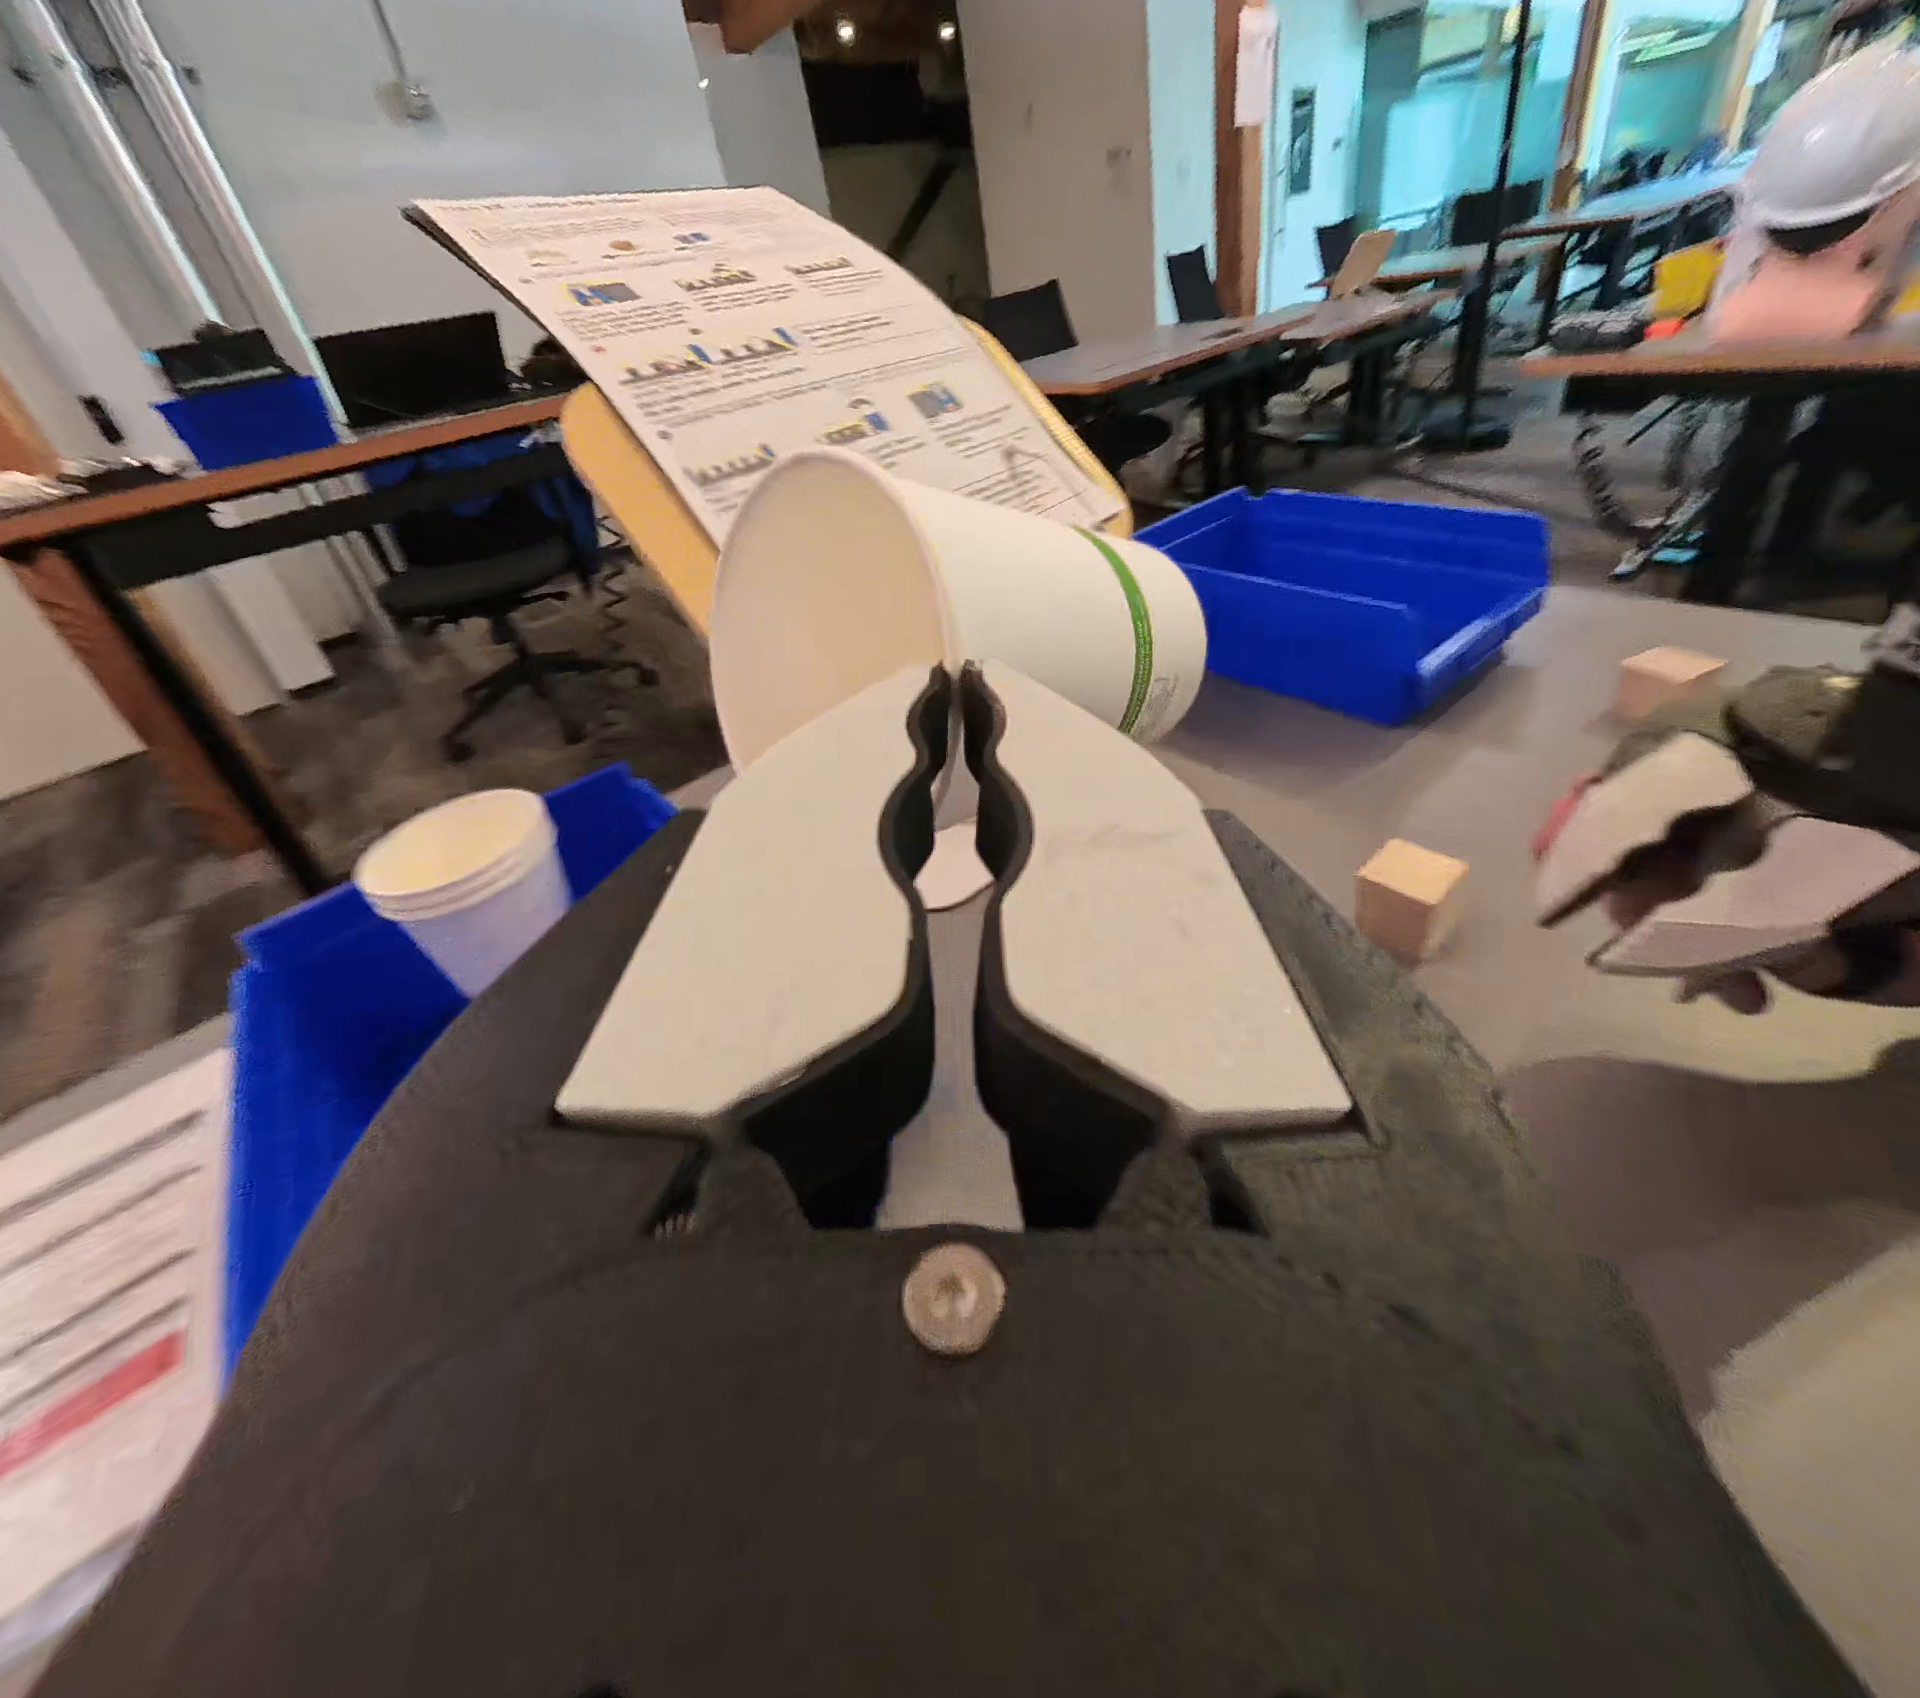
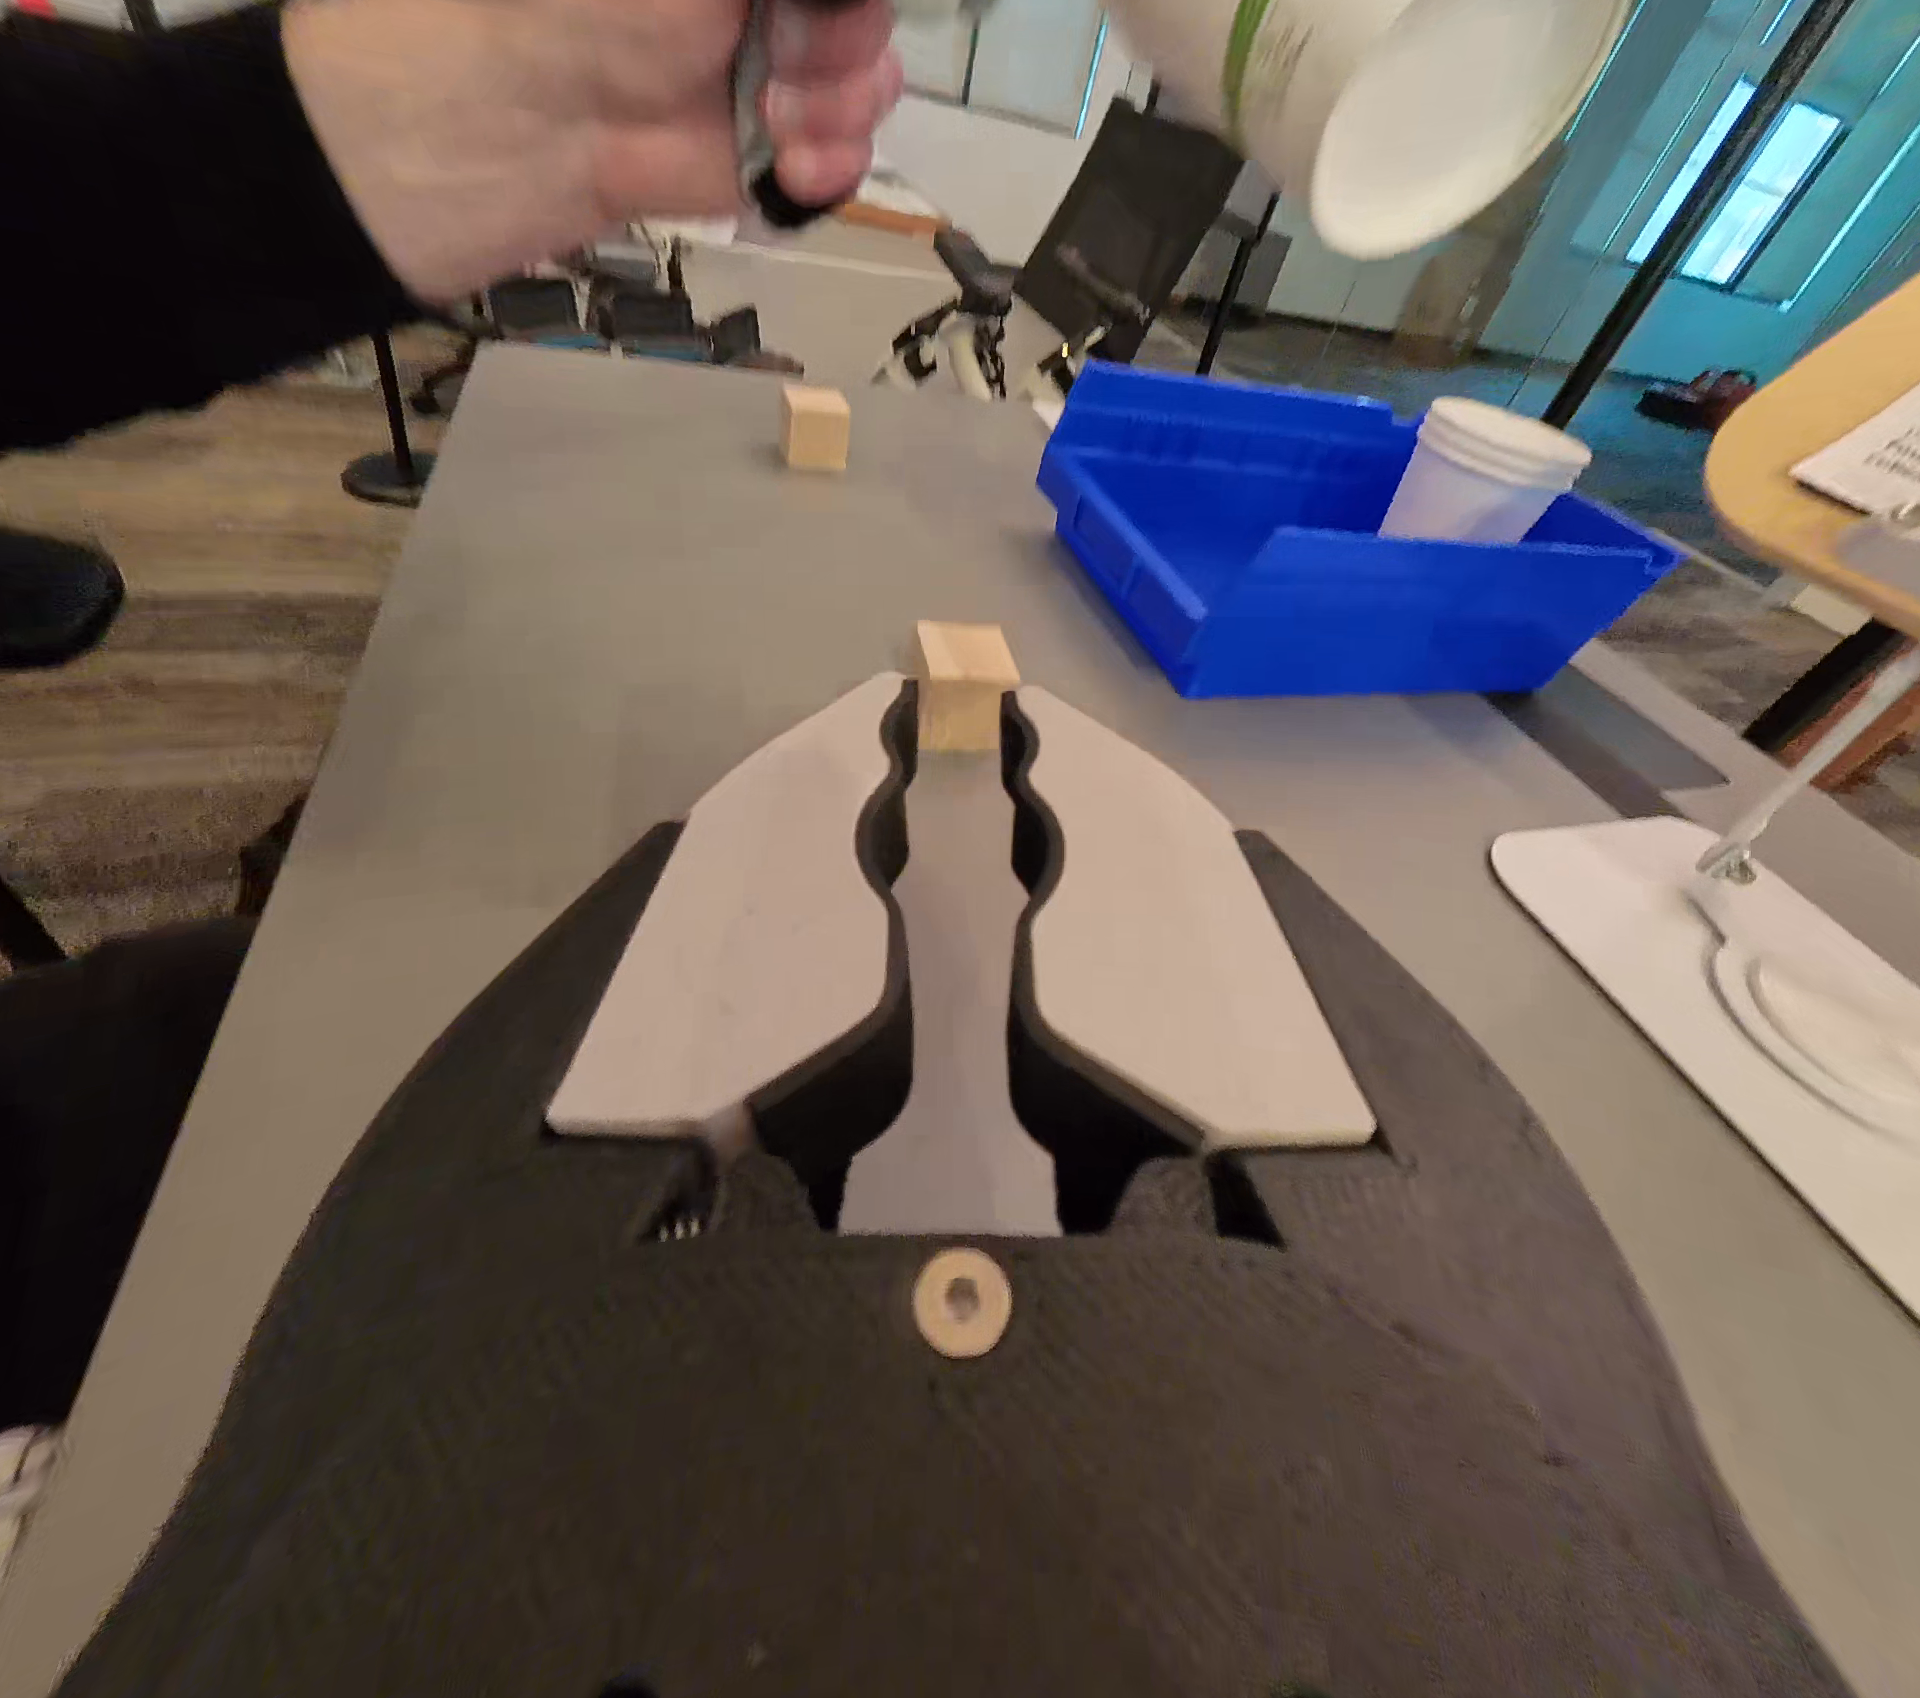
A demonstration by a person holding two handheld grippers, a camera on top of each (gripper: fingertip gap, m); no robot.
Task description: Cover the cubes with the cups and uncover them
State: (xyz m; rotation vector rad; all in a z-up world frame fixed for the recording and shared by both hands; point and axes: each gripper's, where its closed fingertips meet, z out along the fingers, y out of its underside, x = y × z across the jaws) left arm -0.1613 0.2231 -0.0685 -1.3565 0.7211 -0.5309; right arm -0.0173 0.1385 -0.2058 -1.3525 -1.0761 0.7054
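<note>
My left gripper (image 1: 958, 680) is shut on the rim of a white paper cup with a green band (image 1: 997, 599) and holds it tipped on its side in the air. The cup also shows at the top of the right wrist view (image 2: 1351, 7). My right gripper (image 2: 961, 692) is partly open and empty, low over the grey table (image 2: 623, 609). A wooden cube (image 2: 964, 661) stands on the table just beyond its fingertips, in line with the gap. A second cube (image 2: 816, 427) stands farther off. Both cubes (image 1: 1411, 910) (image 1: 1668, 682) are uncovered, to the right of the cup.
A blue bin (image 2: 1299, 609) holds a stack of white cups (image 2: 1481, 469). An empty blue bin (image 1: 1351, 599) sits behind the held cup. A printed sheet on a tilted board (image 1: 769, 339) stands beyond it. A white base plate (image 2: 1662, 942) lies at right. A person in a white hard hat (image 1: 1829, 173) sits far right.
</note>
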